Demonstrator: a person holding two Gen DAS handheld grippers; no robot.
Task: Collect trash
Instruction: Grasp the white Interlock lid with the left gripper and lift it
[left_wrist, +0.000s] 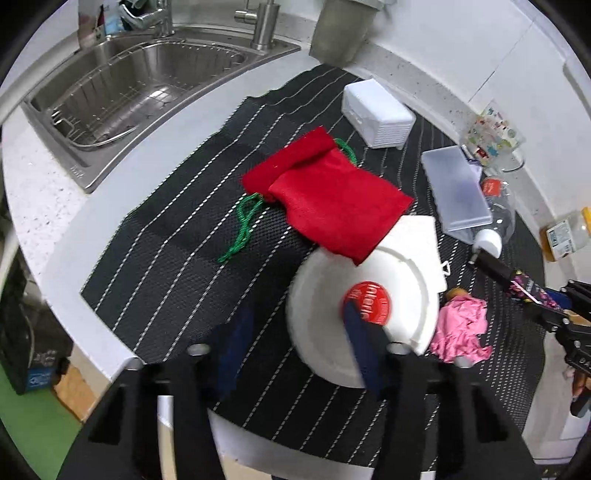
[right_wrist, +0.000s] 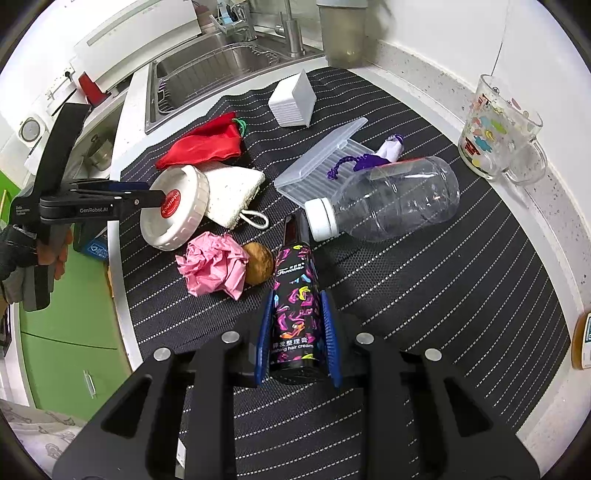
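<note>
My right gripper (right_wrist: 297, 314) is shut on a black hair cream tube (right_wrist: 295, 295) with a colourful shoe print, held low over the striped mat. My left gripper (left_wrist: 295, 325) is open, its right finger over a white lid (left_wrist: 362, 306) with a red centre label, its left finger off to the side. The left gripper also shows in the right wrist view (right_wrist: 147, 195), reaching over the same lid (right_wrist: 177, 206). A crumpled pink paper (right_wrist: 212, 266) and a brown nut-like ball (right_wrist: 258, 263) lie beside the tube. An empty clear bottle (right_wrist: 391, 199) lies on its side.
A red drawstring pouch (left_wrist: 325, 192), a white sponge (right_wrist: 232, 192), a clear plastic case (right_wrist: 321, 162), a white box (left_wrist: 376, 112) and a printed glass mug (right_wrist: 498, 129) sit on the mat. A steel sink (left_wrist: 129, 85) is at the back left. The counter edge (left_wrist: 74, 280) drops off at left.
</note>
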